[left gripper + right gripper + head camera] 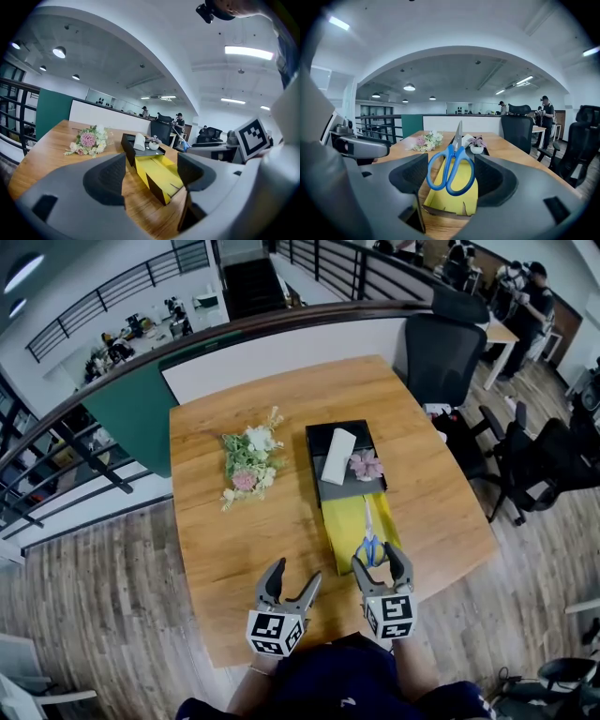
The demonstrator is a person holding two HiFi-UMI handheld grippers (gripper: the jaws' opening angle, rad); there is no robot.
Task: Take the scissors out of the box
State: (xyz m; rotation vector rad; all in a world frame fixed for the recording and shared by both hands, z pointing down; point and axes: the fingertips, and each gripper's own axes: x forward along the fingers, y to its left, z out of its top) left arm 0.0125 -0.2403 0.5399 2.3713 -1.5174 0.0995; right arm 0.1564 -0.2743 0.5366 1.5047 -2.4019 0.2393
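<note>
Above yellow box [345,519], scissors [369,542] in right tool [376,556]

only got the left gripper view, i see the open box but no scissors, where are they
observer: The scissors are between the jaws of the right gripper. The pads clamp the blue handles and the blades point away from the person.
operator: are they clear of the box
observer: Not by the head view: there they overlap the yellow near end of the box. I cannot tell how high above it they are.
operator: wheres my left gripper relative to that
observer: The left gripper is over bare table, to the left of the box and close to the table's near edge.
</note>
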